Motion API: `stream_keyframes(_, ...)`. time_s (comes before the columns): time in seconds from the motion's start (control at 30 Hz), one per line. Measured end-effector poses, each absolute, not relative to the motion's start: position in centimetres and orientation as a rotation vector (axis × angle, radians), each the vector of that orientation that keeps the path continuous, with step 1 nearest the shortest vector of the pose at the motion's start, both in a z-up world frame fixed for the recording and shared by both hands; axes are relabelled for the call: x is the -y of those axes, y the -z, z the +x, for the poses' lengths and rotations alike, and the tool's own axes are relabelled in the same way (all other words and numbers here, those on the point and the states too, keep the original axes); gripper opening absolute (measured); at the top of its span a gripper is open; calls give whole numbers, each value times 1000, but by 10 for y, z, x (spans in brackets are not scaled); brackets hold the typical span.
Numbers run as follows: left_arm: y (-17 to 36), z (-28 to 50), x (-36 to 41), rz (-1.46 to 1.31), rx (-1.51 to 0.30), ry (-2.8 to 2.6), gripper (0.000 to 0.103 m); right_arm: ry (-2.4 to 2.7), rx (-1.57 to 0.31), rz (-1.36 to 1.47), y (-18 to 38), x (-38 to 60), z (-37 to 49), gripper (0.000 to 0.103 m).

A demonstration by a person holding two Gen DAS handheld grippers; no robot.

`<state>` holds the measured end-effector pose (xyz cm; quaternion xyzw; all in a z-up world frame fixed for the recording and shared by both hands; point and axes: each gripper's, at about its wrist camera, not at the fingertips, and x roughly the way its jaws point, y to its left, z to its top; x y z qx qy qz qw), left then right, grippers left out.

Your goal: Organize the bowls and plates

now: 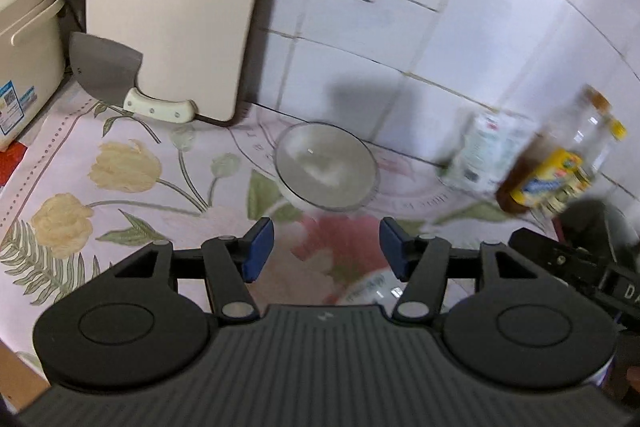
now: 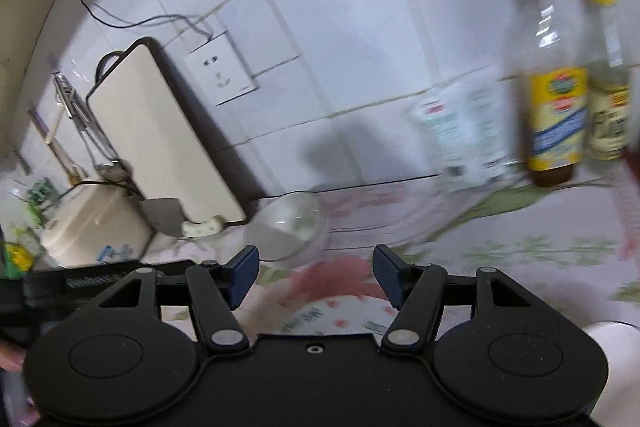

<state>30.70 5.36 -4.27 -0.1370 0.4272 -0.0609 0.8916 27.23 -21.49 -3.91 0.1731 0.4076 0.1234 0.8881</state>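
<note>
A clear glass bowl (image 1: 326, 167) sits on the flowered cloth near the tiled wall, just beyond my left gripper (image 1: 326, 249), which stands open with nothing between its blue pads. In the right wrist view the same glass bowl (image 2: 286, 227) lies ahead and slightly left of my right gripper (image 2: 314, 277), also open and empty. A white dish with red marks and printed writing (image 2: 332, 315) shows under the right gripper, mostly hidden by its body; its rim (image 1: 370, 289) peeks out beneath the left gripper too. Both views are blurred.
A cream cutting board (image 1: 172, 7) leans on the wall with a cleaver (image 1: 108, 71) in front of it. A rice cooker (image 1: 24, 39) stands at the left. Bottles (image 2: 554, 95) and a white packet (image 2: 466, 131) stand at the right by the wall. The other gripper (image 1: 580, 263) shows at the right edge.
</note>
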Motion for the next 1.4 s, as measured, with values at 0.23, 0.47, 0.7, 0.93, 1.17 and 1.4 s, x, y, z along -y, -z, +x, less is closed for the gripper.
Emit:
stream_keyframes(0.23,83,344,-66,-360,-885,82,57,-274,-955,416,83,189,338,68)
stream_keyframes(0.47,127,376,-71,-413,-980,22,57,-201,-1042,482,128,177,374,68)
stream_keyframes(0.7,143,392,-73,-482,-991,77,25,-170,-1099,489,152,174,398,61)
stream_keyframes(0.93,144,395,-68,-493,-1000,78,19,-183,-1124,353,161,147,405,42)
stream_keyframes(1.17,149,401,-71,-529,-1034,43,13,-149,-1193,457,185,153,412,23)
stream_keyframes(1.4,150,393,-62,-491,-1065,23,11,-132,-1168,471,181,153,397,20)
